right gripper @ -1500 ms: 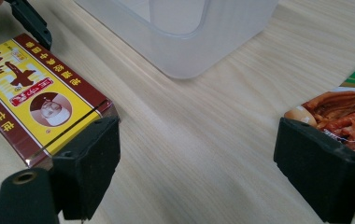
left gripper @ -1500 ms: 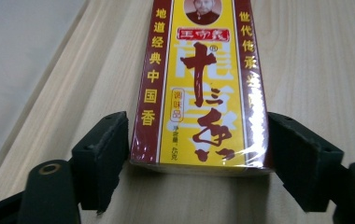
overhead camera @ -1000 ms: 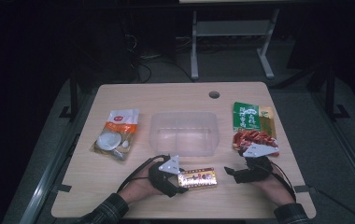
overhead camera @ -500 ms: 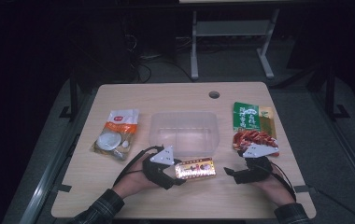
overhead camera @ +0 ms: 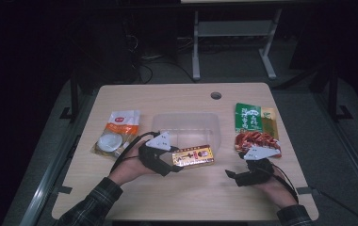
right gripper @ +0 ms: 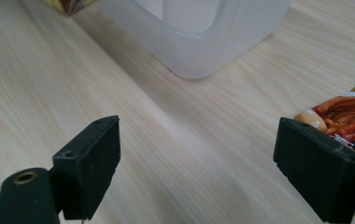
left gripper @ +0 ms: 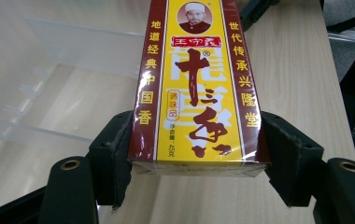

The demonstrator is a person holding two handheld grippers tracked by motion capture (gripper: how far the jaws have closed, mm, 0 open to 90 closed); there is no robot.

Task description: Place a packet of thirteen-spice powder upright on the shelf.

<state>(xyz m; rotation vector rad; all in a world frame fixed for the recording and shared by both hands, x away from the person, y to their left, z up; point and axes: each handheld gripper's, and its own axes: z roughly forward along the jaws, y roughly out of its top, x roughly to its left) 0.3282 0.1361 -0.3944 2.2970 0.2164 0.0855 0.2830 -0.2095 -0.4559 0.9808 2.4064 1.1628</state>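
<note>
- Yellow-and-maroon spice box (left gripper: pixel 196 88) sits clamped between the jaws of the left gripper (overhead camera: pixel 173 160), pads pressing its two long sides near one end; in the high view the box (overhead camera: pixel 193 156) juts toward 3 o'clock from that gripper, just at the near rim of the clear plastic tub (overhead camera: pixel 186 126).
- Judging by the pose, the step in hand is carrying the box to the tub, which lies at 12 o'clock from it.
- Right gripper (overhead camera: pixel 236 174) rests low on the wooden table (overhead camera: pixel 167 99), jaws spread wide with nothing between them; the red snack packet (overhead camera: pixel 256 139) is just beside it at 12 o'clock.
- Next move, as I read it: bring the box over the tub's near wall, level it so the far end clears the rim, lower it inside, then release.
- Green packet (overhead camera: pixel 248 117) and an orange-and-white pouch (overhead camera: pixel 118 132) lie on the table, outside the tub.
</note>
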